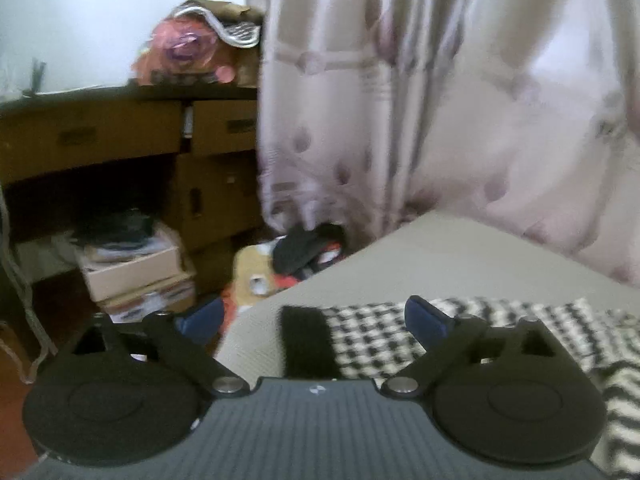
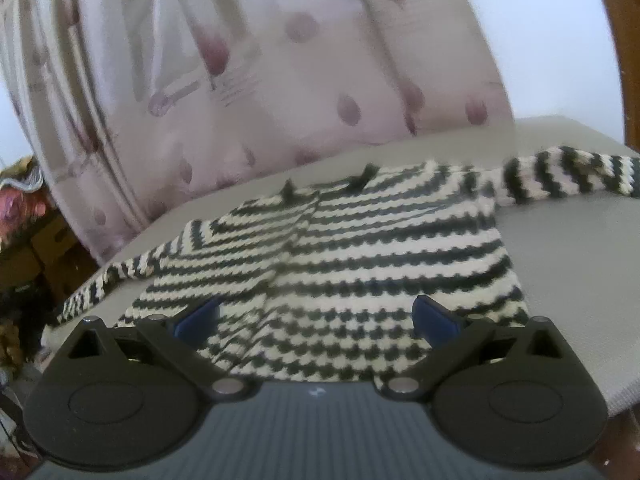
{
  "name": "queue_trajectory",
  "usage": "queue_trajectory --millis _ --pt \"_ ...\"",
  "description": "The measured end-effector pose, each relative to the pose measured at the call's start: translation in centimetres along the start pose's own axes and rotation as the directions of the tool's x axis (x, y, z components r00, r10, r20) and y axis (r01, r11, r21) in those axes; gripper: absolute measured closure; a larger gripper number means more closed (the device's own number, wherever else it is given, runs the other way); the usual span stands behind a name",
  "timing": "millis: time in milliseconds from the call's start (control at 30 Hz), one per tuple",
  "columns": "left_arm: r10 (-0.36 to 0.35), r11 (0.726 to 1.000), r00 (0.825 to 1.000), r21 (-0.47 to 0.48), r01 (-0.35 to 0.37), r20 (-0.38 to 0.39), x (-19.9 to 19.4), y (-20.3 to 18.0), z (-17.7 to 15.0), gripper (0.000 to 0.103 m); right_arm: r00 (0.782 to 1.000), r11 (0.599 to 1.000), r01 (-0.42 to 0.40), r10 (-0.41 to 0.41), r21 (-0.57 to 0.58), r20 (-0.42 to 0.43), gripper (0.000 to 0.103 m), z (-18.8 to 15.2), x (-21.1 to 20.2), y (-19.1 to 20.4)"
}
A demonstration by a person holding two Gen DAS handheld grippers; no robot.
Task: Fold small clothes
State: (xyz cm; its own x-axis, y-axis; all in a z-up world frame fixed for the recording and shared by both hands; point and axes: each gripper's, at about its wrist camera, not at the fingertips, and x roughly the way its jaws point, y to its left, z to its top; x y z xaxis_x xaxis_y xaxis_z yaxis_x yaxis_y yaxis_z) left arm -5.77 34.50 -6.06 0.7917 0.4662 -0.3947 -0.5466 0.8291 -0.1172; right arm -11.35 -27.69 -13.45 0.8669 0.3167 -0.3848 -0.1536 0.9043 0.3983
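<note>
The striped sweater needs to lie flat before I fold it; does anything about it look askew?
Mostly flat on the grey surface, the striped sweater has uneven sleeves: the right sleeve stretches straight out, while the left sleeve angles down toward the edge.

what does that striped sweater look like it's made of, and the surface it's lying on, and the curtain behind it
Striped sweater: chunky knit, probably wool or acrylic yarn; the black and cream stripes have stepped, stitch-like edges. Matte.
Surface: a plain grey-beige woven-looking fabric cover, matte; blur hides the weave.
Curtain: thin, light pinkish cloth with printed spots, hanging in soft folds with a faint sheen, possibly polyester.
</note>
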Motion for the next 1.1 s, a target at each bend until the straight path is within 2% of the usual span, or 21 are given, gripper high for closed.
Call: queue_trajectory --millis 67,133,233,367,433,500,567,667,733,833,933,967,1033,1100 --pt "-0.057 0.998 0.998 0.005 0.057 -0.017 -0.4 -1.1 0.4 0.01 1.0 1.0 0.004 -0.005 0.024 0.015 0.0 0.0 -0.7 -0.5" --pt "-0.142 0.99 0.989 0.002 0.142 -0.041 -1.0 -2.7 0.5 0.012 0.999 0.999 0.016 -0.017 0.036 0.028 0.0 -0.1 -1.3 -1.1" --pt "-0.263 0.964 0.962 0.031 0.266 -0.075 -2.2 -6.2 -0.3 0.013 0.997 0.998 0.055 -0.057 0.04 0.048 0.0 0.0 -2.3 -2.0" --pt "-0.353 0.926 0.929 0.105 0.364 -0.11 -1.9 -10.7 -2.4 0.013 0.985 0.989 0.129 -0.136 0.076 0.103 0.0 0.8 -4.1 -4.9" --pt "-0.348 0.914 0.926 0.168 0.37 -0.149 -0.8 -12.4 -4.0 0.013 0.974 0.981 0.165 -0.178 0.1 0.136 0.0 1.5 -5.1 -7.3" --pt "-0.292 0.922 0.938 0.206 0.328 -0.186 0.9 -13.1 -5.2 0.014 0.965 0.968 0.194 -0.218 0.162 0.148 0.0 2.4 -6.1 -10.5" --pt "-0.222 0.939 0.953 0.219 0.266 -0.206 2.7 -12.7 -5.8 0.017 0.958 0.958 0.187 -0.226 0.218 0.174 0.0 3.3 -6.8 -13.9" --pt "-0.107 0.971 0.97 0.187 0.149 -0.218 4.0 -11.2 -5.9 0.019 0.932 0.918 0.278 -0.329 0.283 0.152 0.0 4.6 -7.1 -19.1" --pt "-0.087 0.985 0.971 0.126 0.117 -0.223 4.1 -10.1 -5.3 0.019 0.921 0.89 0.299 -0.364 0.343 0.142 0.0 5.3 -7.1 -22.5" --pt "-0.105 0.99 0.973 0.074 0.123 -0.206 3.0 -10.2 -4.3 0.019 0.909 0.823 0.293 -0.398 0.487 0.124 0.0 5.7 -6.9 -28.3" --pt "-0.157 0.978 0.977 0.111 0.174 -0.147 0.9 -13.1 -3.5 0.016 0.907 0.756 0.259 -0.404 0.602 0.117 0.0 5.9 -6.0 -33.1" --pt "-0.183 0.972 0.974 0.127 0.2 -0.131 0.3 -14.4 -3.5 0.011 0.909 0.746 0.255 -0.401 0.615 0.11 0.0 6.2 -5.5 -34.1" --pt "-0.248 0.953 0.962 0.148 0.264 -0.115 -0.5 -17.2 -3.6 0.007 0.91 0.715 0.252 -0.405 0.652 0.091 0.0 6.5 -4.4 -36.0" --pt "-0.319 0.929 0.94 0.156 0.335 -0.122 -0.8 -19.9 -4.0 0.006 0.91 0.691 0.218 -0.4 0.689 0.113 0.0 6.6 -3.6 -37.0"
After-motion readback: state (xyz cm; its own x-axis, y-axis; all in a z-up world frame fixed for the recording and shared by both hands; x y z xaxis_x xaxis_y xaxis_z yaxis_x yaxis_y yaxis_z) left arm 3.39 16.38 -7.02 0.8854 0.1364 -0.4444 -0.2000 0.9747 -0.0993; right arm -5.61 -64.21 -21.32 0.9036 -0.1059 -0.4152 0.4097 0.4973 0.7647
